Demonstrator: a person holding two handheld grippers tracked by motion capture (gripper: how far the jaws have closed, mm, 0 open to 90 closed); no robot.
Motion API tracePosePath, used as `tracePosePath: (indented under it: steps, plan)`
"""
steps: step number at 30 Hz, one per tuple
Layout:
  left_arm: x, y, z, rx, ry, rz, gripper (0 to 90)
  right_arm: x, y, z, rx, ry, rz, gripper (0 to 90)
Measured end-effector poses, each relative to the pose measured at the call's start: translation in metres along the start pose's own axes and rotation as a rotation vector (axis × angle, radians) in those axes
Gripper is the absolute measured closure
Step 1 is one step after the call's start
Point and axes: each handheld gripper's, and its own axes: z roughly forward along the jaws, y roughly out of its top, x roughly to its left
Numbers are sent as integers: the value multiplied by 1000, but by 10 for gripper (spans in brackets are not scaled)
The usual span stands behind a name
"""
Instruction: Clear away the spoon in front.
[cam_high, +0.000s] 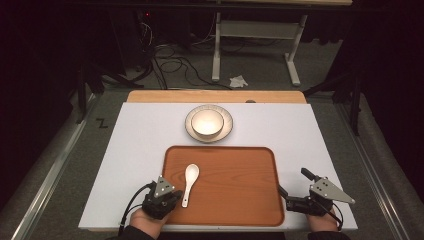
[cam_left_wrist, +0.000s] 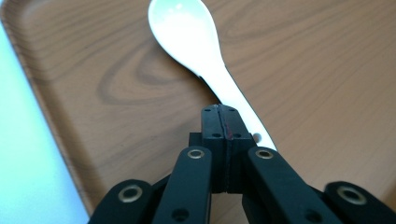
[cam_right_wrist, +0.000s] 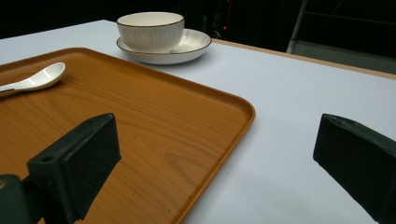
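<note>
In the high view, a white spoon (cam_high: 189, 180) lies on a wooden tray (cam_high: 235, 200) near the tray's 9 o'clock edge, bowl end toward 12 o'clock. The left tool (cam_high: 175, 197) sits at the tray's 7 o'clock corner, just beside the spoon's handle. The right tool (cam_high: 294, 186) rests at the 4 o'clock corner, jaws spread. A bowl (cam_high: 207, 123) stands on a plate (cam_high: 227, 131) at 12 o'clock on the white worktop (cam_high: 135, 145).

In the left gripper view, the left tool (cam_left_wrist: 223, 122) has its jaws pressed together, empty; the spoon (cam_left_wrist: 187, 32) runs from 12 o'clock down beside and behind them.

In the right gripper view, the right tool (cam_right_wrist: 215, 154) stands wide open astride the tray (cam_right_wrist: 154, 130) rim; the spoon (cam_right_wrist: 39, 77) lies at 10 o'clock.
</note>
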Motion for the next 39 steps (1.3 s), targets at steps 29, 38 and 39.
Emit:
tracePosePath:
  steps: [29, 38, 39]
  plan:
    - [33, -1, -26, -179, 82, 11, 438, 0, 0, 0, -1, -5, -6, 12]
    - [65, -16, -61, -290, 196, -31, 139, -1, 0, -1, -2, -7, -3, 13]
    - [70, -19, -64, -293, 200, -47, 103, -1, 0, -1, -2, -7, -5, 13]
